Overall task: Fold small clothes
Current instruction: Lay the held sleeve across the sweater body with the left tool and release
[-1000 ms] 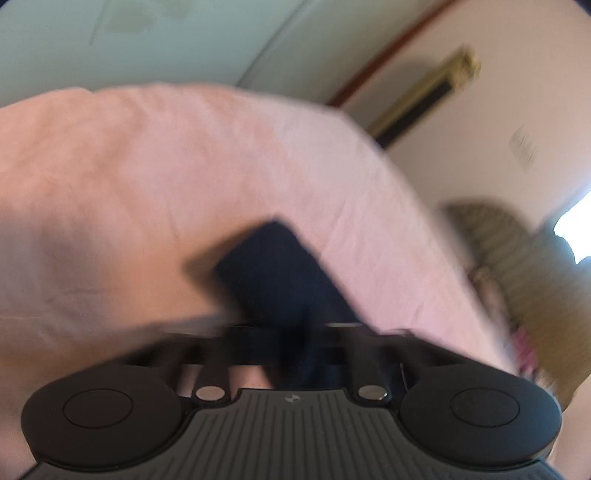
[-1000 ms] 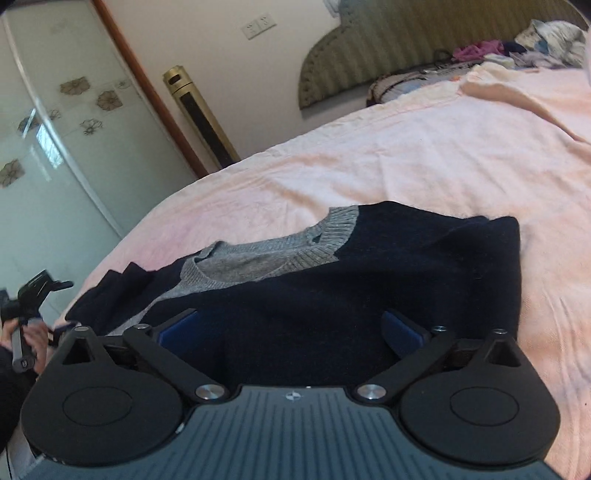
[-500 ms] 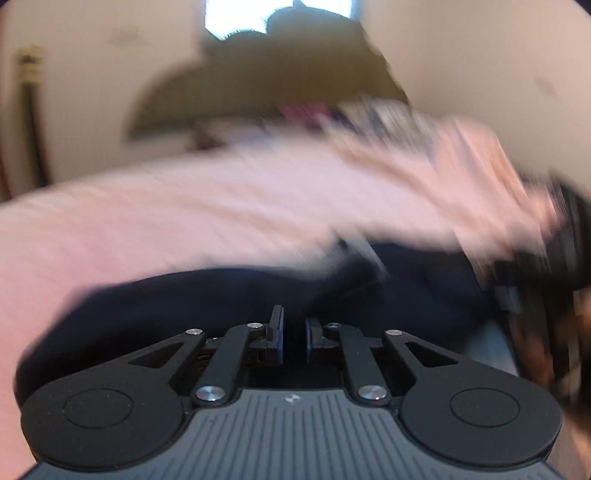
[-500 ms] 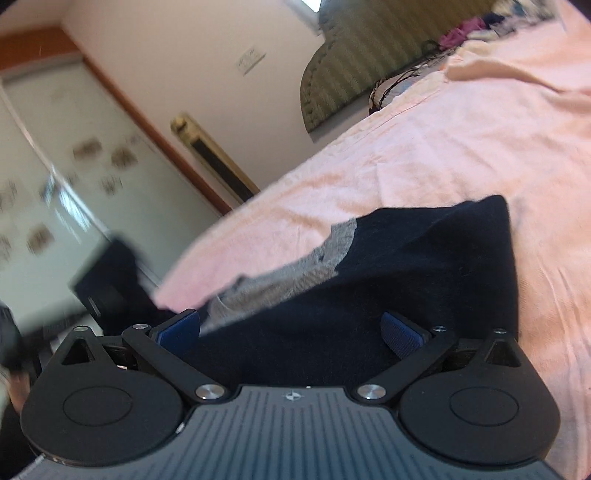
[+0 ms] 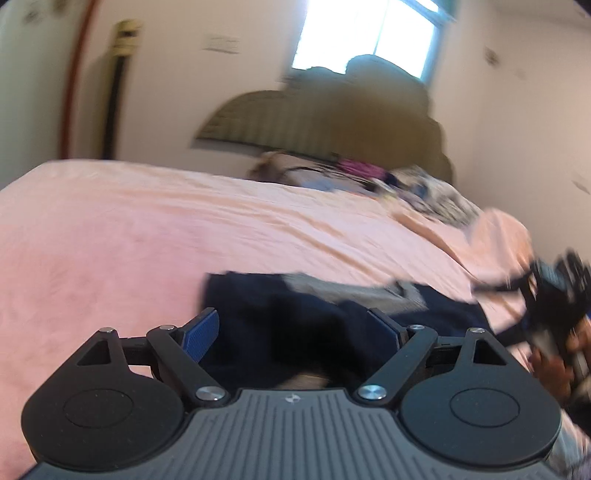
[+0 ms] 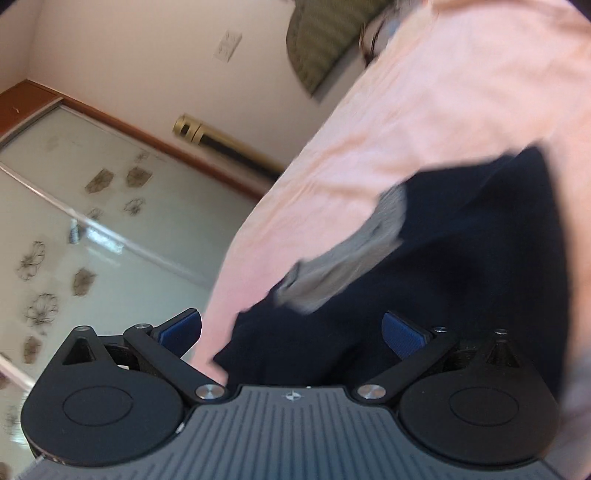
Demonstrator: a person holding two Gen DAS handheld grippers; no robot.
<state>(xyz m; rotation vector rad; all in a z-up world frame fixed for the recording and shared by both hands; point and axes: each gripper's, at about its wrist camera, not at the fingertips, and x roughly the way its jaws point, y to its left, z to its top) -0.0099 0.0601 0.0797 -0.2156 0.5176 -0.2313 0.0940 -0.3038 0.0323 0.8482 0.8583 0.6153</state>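
A small dark navy sweater [image 5: 325, 314] with a grey collar panel [image 5: 340, 286] lies on the pink bedsheet [image 5: 147, 229]. My left gripper [image 5: 295, 334] is open just above its near edge, blue pads apart, holding nothing. In the right wrist view the same sweater [image 6: 461, 258] with its grey panel [image 6: 351, 254] lies ahead. My right gripper [image 6: 295, 332] is open and empty over the sweater's edge, and the view is tilted. The right gripper also shows in the left wrist view [image 5: 554, 288], blurred, at the far right.
A pile of mixed clothes [image 5: 406, 184] lies by the padded headboard [image 5: 332, 122]. A glass sliding door [image 6: 92, 221] and a gold tower unit [image 6: 221, 140] stand beyond the bed's side edge. A window [image 5: 369, 33] is behind the headboard.
My left gripper was shut on the sweater's cloth, swung round towards the headboard and opened, letting the cloth go. My right gripper stayed open and tilted sideways.
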